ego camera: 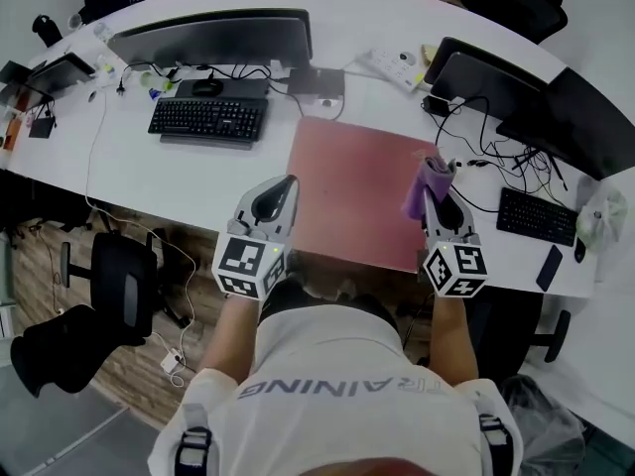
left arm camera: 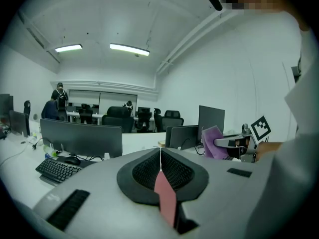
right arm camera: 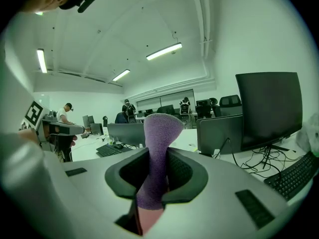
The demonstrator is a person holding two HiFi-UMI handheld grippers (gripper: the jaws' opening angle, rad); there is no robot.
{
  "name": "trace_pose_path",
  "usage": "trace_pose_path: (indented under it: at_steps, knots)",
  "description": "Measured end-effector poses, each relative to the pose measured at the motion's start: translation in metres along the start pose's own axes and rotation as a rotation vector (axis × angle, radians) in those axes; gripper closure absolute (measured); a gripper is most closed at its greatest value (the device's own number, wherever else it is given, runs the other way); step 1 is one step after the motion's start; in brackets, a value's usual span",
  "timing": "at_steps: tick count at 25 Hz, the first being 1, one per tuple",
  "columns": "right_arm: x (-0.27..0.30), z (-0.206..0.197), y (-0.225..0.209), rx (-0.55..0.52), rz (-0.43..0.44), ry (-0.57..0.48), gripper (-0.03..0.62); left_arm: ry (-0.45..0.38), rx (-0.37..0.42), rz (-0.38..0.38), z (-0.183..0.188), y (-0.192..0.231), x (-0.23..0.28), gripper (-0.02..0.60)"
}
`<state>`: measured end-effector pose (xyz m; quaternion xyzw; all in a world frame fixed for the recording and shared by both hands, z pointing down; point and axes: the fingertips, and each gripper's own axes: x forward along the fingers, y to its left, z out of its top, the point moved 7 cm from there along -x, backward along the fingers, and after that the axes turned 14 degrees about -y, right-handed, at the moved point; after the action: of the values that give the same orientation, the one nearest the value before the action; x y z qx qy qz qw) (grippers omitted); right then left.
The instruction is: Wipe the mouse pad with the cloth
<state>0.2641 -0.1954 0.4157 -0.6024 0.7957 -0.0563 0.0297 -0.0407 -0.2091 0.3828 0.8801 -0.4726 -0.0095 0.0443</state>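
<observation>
A purple cloth (ego camera: 431, 180) is clamped in the right gripper (ego camera: 440, 204), over the right edge of the pink mouse pad (ego camera: 357, 181). The left gripper (ego camera: 282, 192) is closed and empty. Wiping seems not yet started.

White short-sleeved shirt (ego camera: 327, 360), grey block lettering across it, dark straps (ego camera: 193, 451) with buckles at both of its shoulders. Beyond the shirt's left sleeve, the left gripper (ego camera: 291, 182): pale grey rounded shell, black oval recess on top, narrowing away from the shirt. At the end nearest the shirt, a white cube (ego camera: 248, 265) with black square markers. Beyond the right sleeve, the right gripper (ego camera: 433, 191): same grey shell and black recess, with its own marker cube (ego camera: 456, 269) likewise nearest the shirt. Up close, ribbed black pads (left arm camera: 144, 171) inside a dark-rimmed hollow, black rectangular slots (left arm camera: 67, 209) in the grey shell on either side.
</observation>
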Motion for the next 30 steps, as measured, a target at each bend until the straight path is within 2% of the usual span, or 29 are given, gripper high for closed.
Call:
trace_pose_path:
  at_steps: [7,13,17,23,30]
  knots:
    - [0.057,-0.014,0.037,-0.010,-0.075,0.048,0.499,0.011,-0.040,-0.059,-0.011,0.078,0.029,0.549]
    - [0.138,-0.049,0.103,-0.013,-0.023,0.120,0.499,0.050,-0.062,-0.071,-0.033,0.161,0.038,0.549]
    - [0.192,-0.092,0.149,0.039,0.048,0.224,0.499,0.071,-0.122,-0.051,-0.046,0.205,0.029,0.549]
    - [0.267,-0.164,0.198,0.120,0.117,0.374,0.499,0.090,-0.147,-0.033,-0.061,0.237,0.016,0.549]
    - [0.317,-0.235,0.208,0.105,0.074,0.524,0.499,0.118,-0.188,-0.017,-0.078,0.255,0.012,0.549]
